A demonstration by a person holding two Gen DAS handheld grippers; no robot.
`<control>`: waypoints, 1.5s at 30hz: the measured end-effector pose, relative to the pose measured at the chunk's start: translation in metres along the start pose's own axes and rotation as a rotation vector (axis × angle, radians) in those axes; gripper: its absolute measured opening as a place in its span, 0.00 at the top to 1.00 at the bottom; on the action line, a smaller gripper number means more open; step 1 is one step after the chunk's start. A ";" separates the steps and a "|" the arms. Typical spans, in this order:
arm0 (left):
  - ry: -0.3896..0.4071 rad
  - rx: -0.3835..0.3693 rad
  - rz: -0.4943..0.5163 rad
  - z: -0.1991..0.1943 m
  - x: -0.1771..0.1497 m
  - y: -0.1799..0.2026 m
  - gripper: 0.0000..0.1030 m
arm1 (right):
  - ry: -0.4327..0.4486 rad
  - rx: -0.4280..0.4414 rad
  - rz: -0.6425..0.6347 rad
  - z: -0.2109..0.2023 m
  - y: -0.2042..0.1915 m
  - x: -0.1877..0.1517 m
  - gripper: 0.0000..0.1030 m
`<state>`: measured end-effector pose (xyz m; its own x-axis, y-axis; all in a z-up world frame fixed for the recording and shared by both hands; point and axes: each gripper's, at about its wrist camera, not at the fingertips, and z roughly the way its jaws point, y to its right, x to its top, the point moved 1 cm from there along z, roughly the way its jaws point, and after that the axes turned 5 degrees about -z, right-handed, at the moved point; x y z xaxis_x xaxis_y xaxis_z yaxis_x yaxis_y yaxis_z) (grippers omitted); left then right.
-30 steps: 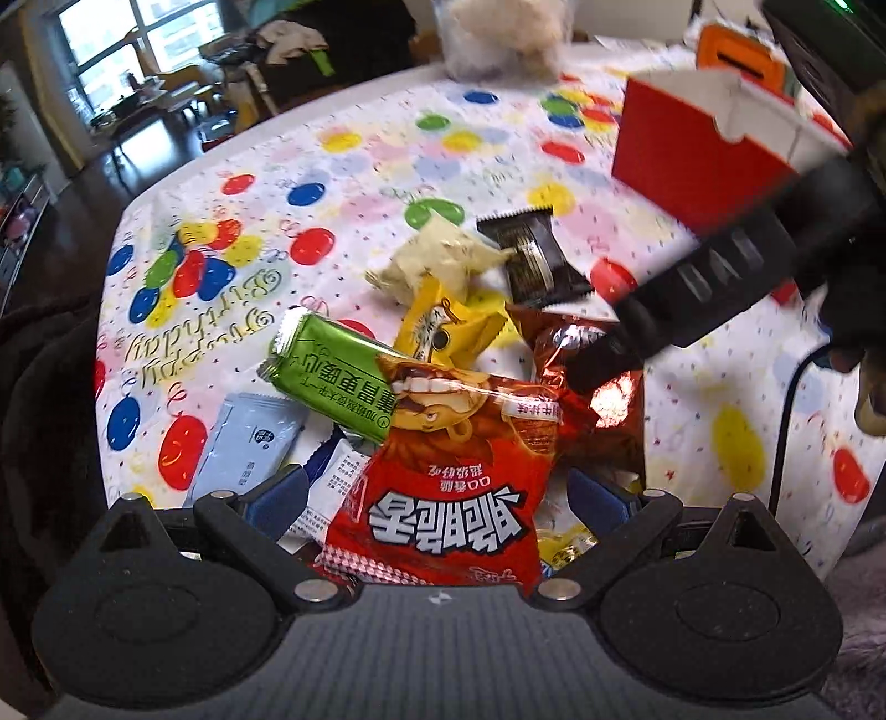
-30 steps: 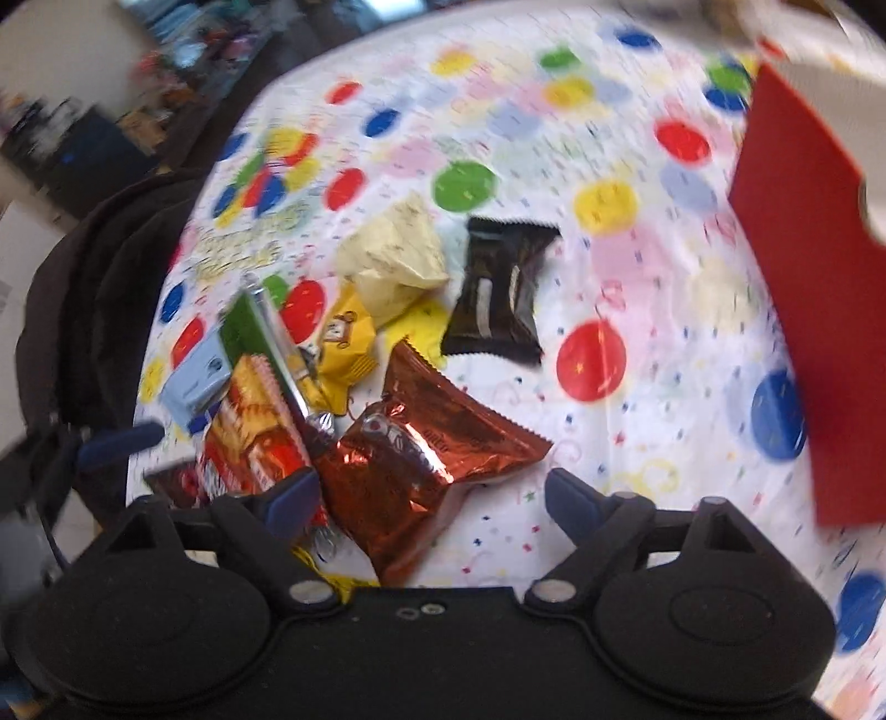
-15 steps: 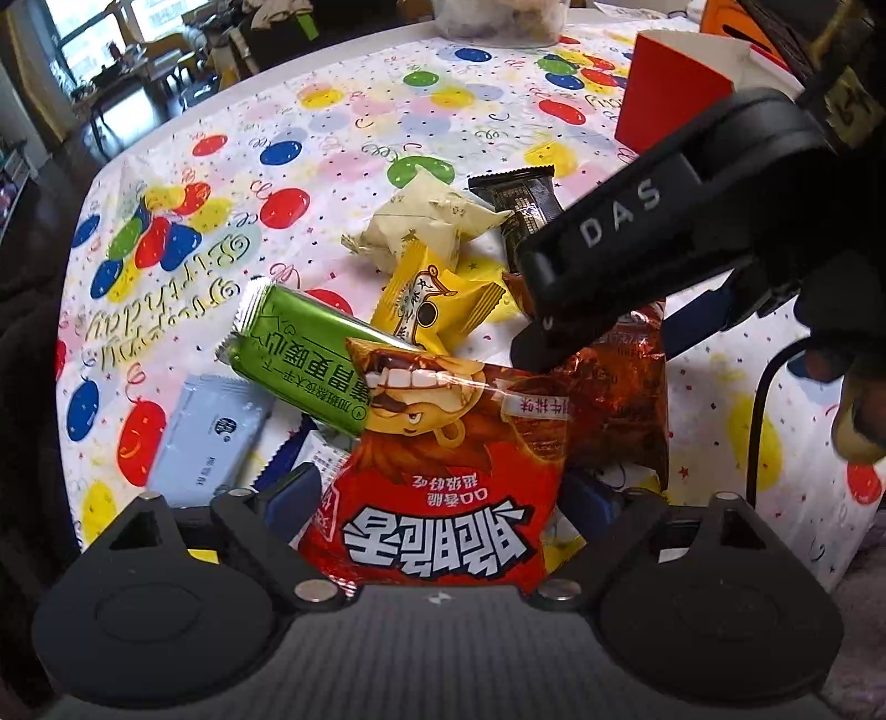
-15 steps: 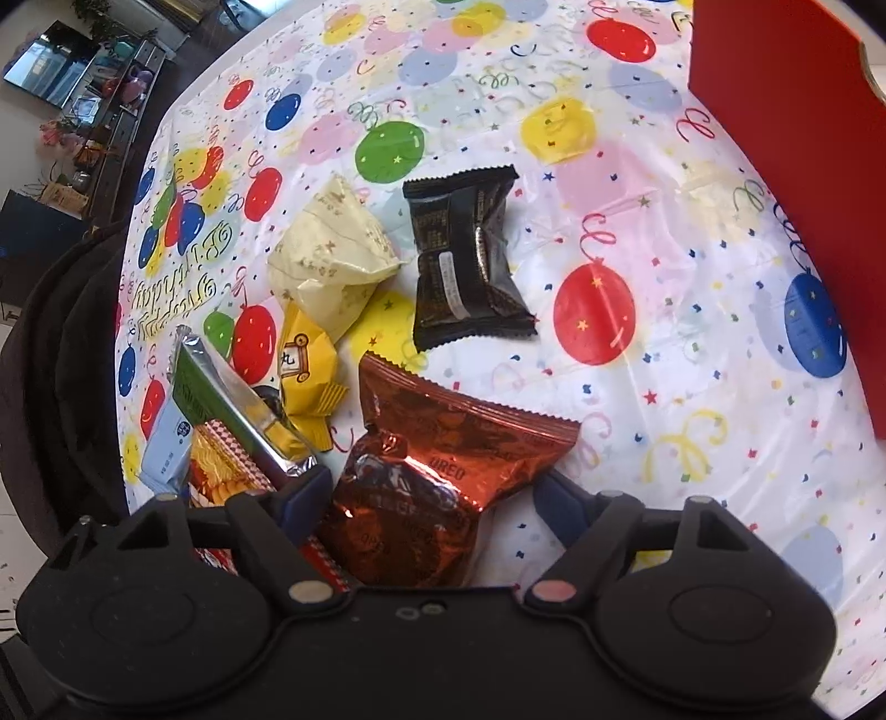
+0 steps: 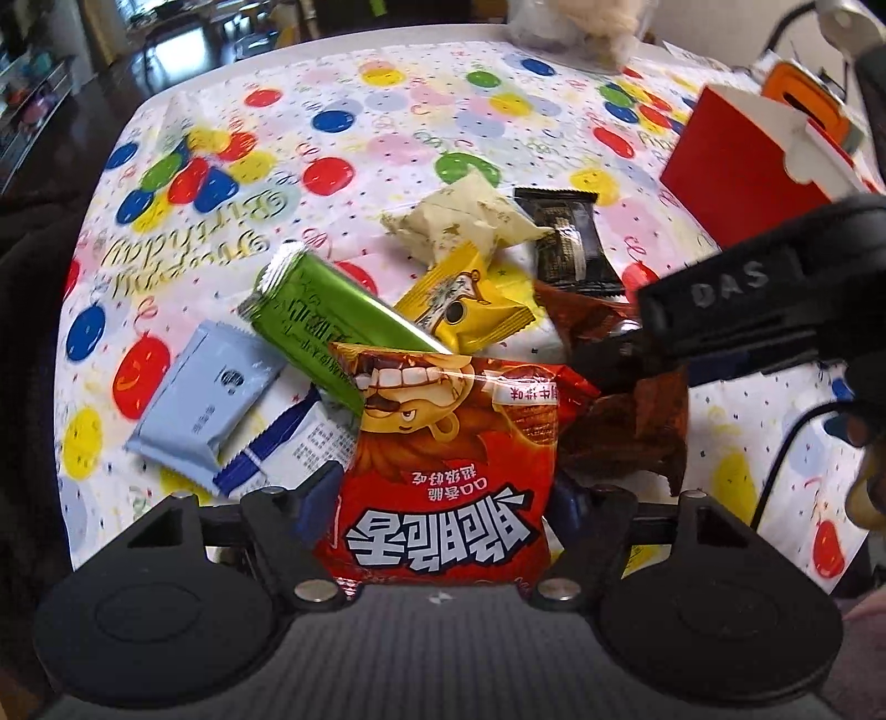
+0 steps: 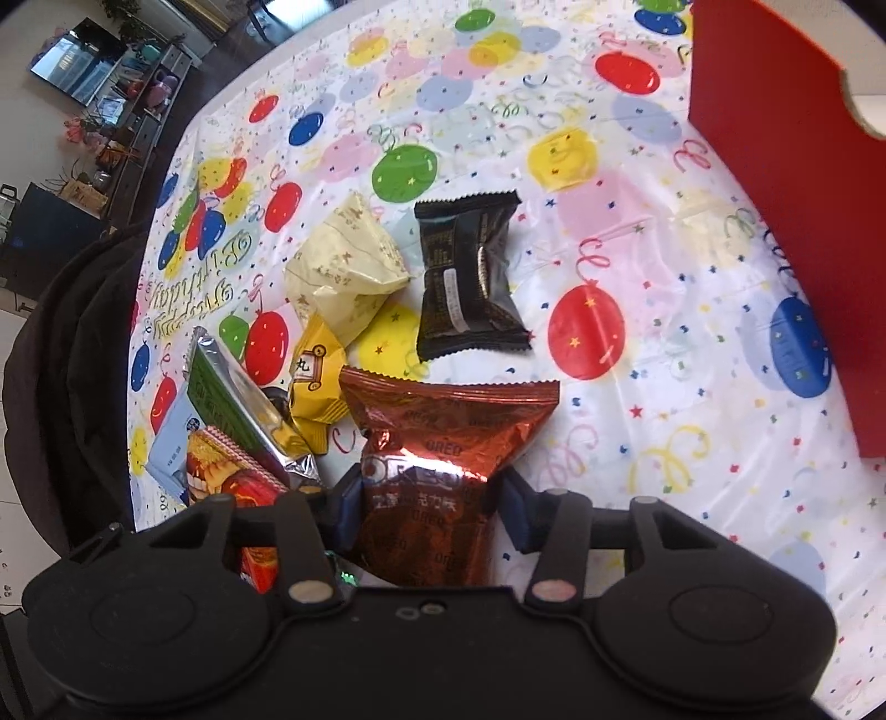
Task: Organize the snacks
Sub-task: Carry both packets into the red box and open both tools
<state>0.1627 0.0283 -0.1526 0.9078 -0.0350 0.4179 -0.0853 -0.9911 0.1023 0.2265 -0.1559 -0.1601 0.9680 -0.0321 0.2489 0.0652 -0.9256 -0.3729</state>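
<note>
My left gripper (image 5: 443, 509) is shut on a red snack bag (image 5: 448, 443) with a cartoon face. My right gripper (image 6: 432, 509) is shut on a shiny brown Oreo bag (image 6: 443, 437); that bag and the right gripper's black body (image 5: 747, 299) also show in the left wrist view, to the right. Loose on the balloon tablecloth lie a green packet (image 5: 321, 315), a yellow packet (image 5: 459, 304), a cream packet (image 6: 343, 266), a black packet (image 6: 470, 282) and a light blue packet (image 5: 205, 399). An open red box (image 6: 786, 183) stands at the right.
A blue-and-white wrapper (image 5: 288, 443) lies under the pile. A clear bag of pale snacks (image 5: 576, 22) and an orange object (image 5: 803, 99) sit at the table's far side. The table edge (image 5: 111, 166) runs along the left, with dark floor beyond.
Both grippers have closed: the left onto the red bag, the right onto the Oreo bag. The right gripper came down and in over the Oreo bag.
</note>
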 end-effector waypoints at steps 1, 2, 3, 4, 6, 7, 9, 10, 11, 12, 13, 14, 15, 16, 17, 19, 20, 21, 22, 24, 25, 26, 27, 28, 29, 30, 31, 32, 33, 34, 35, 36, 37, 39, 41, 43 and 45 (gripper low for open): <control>0.001 0.000 -0.016 -0.001 0.000 -0.001 0.28 | 0.007 0.002 0.002 -0.004 0.001 -0.001 0.54; 0.003 0.000 -0.028 -0.003 0.000 -0.002 0.28 | 0.015 0.004 0.002 -0.007 0.001 -0.002 0.54; 0.008 0.002 -0.037 -0.005 0.000 -0.001 0.28 | 0.023 0.006 0.002 -0.012 0.002 -0.004 0.54; 0.013 0.003 -0.043 -0.009 -0.001 0.000 0.28 | 0.032 0.007 0.001 -0.017 0.002 -0.005 0.54; 0.023 -0.005 -0.065 -0.017 -0.003 0.001 0.28 | 0.054 0.013 -0.010 -0.027 0.002 -0.009 0.54; 0.025 -0.010 -0.080 -0.021 -0.003 0.000 0.28 | 0.067 0.013 -0.017 -0.033 0.002 -0.011 0.54; 0.031 -0.016 -0.105 -0.029 -0.005 0.001 0.28 | 0.094 0.014 -0.032 -0.046 0.001 -0.015 0.54; 0.037 -0.018 -0.113 -0.034 -0.006 0.001 0.28 | 0.106 0.014 -0.040 -0.052 0.001 -0.018 0.54; 0.040 -0.021 -0.122 -0.038 -0.006 0.002 0.28 | 0.118 0.014 -0.050 -0.058 0.000 -0.020 0.54; 0.041 -0.024 -0.132 -0.042 -0.007 0.003 0.28 | 0.130 0.011 -0.066 -0.064 -0.001 -0.023 0.54; 0.041 -0.030 -0.140 -0.046 -0.008 0.005 0.28 | 0.144 0.006 -0.085 -0.071 -0.002 -0.027 0.54; 0.042 -0.035 -0.148 -0.051 -0.009 0.006 0.28 | 0.161 -0.002 -0.106 -0.078 -0.004 -0.030 0.54; 0.044 -0.040 -0.153 -0.055 -0.010 0.008 0.28 | 0.176 -0.013 -0.124 -0.084 -0.005 -0.034 0.54; 0.046 -0.044 -0.156 -0.059 -0.010 0.010 0.28 | 0.188 -0.024 -0.142 -0.091 -0.006 -0.037 0.54; 0.047 -0.049 -0.157 -0.063 -0.010 0.012 0.28 | 0.198 -0.035 -0.159 -0.096 -0.007 -0.041 0.54; 0.048 -0.053 -0.159 -0.072 -0.010 0.018 0.28 | 0.214 -0.055 -0.179 -0.107 -0.007 -0.046 0.54; 0.048 -0.057 -0.158 -0.076 -0.010 0.021 0.28 | 0.221 -0.063 -0.186 -0.113 -0.005 -0.050 0.54; 0.047 -0.064 -0.159 -0.080 -0.009 0.024 0.28 | 0.226 -0.069 -0.189 -0.118 -0.004 -0.052 0.54; 0.047 -0.070 -0.162 -0.084 -0.008 0.026 0.28 | 0.231 -0.075 -0.194 -0.124 -0.002 -0.053 0.54; 0.046 -0.082 -0.154 -0.092 -0.005 0.033 0.28 | 0.243 -0.084 -0.213 -0.134 0.000 -0.055 0.54; 0.051 -0.088 -0.144 -0.097 -0.004 0.038 0.28 | 0.249 -0.090 -0.225 -0.140 0.001 -0.055 0.54; 0.057 -0.094 -0.137 -0.101 -0.001 0.042 0.28 | 0.256 -0.097 -0.233 -0.146 0.003 -0.056 0.54; 0.062 -0.102 -0.129 -0.105 0.001 0.047 0.28 | 0.260 -0.102 -0.238 -0.151 0.005 -0.054 0.54; 0.066 -0.111 -0.122 -0.110 0.004 0.052 0.28 | 0.265 -0.106 -0.240 -0.156 0.008 -0.053 0.54; 0.071 -0.122 -0.117 -0.113 0.008 0.057 0.28 | 0.273 -0.110 -0.238 -0.162 0.011 -0.051 0.54; 0.075 -0.133 -0.110 -0.117 0.011 0.062 0.28 | 0.282 -0.114 -0.235 -0.167 0.015 -0.049 0.54; 0.077 -0.143 -0.102 -0.120 0.015 0.068 0.28 | 0.290 -0.118 -0.231 -0.172 0.020 -0.047 0.54; 0.079 -0.153 -0.094 -0.122 0.020 0.074 0.28 | 0.298 -0.123 -0.224 -0.177 0.024 -0.044 0.54; 0.082 -0.163 -0.087 -0.124 0.024 0.081 0.28 | 0.307 -0.126 -0.216 -0.182 0.030 -0.041 0.54; 0.087 -0.171 -0.079 -0.126 0.029 0.088 0.28 | 0.316 -0.130 -0.209 -0.187 0.036 -0.039 0.54; 0.093 -0.177 -0.068 -0.126 0.034 0.095 0.28 | 0.323 -0.135 -0.201 -0.192 0.043 -0.036 0.54; 0.097 -0.184 -0.056 -0.127 0.038 0.103 0.28 | 0.328 -0.138 -0.192 -0.196 0.049 -0.033 0.54; 0.098 -0.187 -0.046 -0.126 0.043 0.111 0.28 | 0.333 -0.141 -0.185 -0.200 0.057 -0.030 0.54; 0.099 -0.195 -0.026 -0.124 0.053 0.127 0.28 | 0.344 -0.149 -0.177 -0.207 0.071 -0.023 0.54; 0.099 -0.199 -0.014 -0.120 0.063 0.143 0.28 | 0.347 -0.154 -0.167 -0.213 0.086 -0.015 0.54; 0.093 -0.199 -0.005 -0.114 0.075 0.159 0.28 | 0.348 -0.156 -0.153 -0.218 0.103 -0.006 0.54; 0.094 -0.189 0.003 -0.106 0.086 0.175 0.28 | 0.351 -0.164 -0.147 -0.222 0.120 0.004 0.54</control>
<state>0.1823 -0.1347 -0.0030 0.8660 -0.0168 0.4997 -0.1710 -0.9491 0.2645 0.1843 -0.3509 -0.0054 0.8082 0.0048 0.5889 0.1297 -0.9769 -0.1700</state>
